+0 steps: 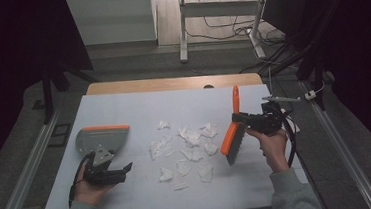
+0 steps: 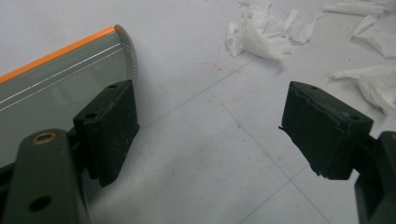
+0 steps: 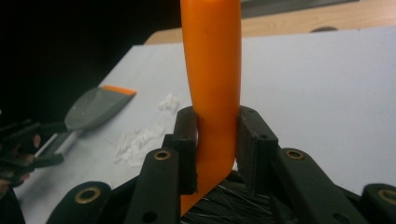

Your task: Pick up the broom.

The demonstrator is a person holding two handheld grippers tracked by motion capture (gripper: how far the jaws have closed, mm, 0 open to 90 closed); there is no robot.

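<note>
Right gripper (image 1: 238, 119) jaws clamp the orange brush (image 1: 233, 136) handle; bristles cut off at the right gripper view's lower edge. Left gripper (image 1: 123, 170) jaws wide apart, empty, beside the grey dustpan (image 1: 102, 138); paper scraps (image 1: 187, 149) litter the worktop (image 1: 138, 105).

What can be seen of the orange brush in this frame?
The brush has a smooth orange plastic-looking body and dark bristles. Its long handle is clamped between the jaws of the right hand-held gripper and points toward the table's far edge. The head tilts down at the right side of the scattered white paper scraps, bristles at or near the white tabletop.
</note>
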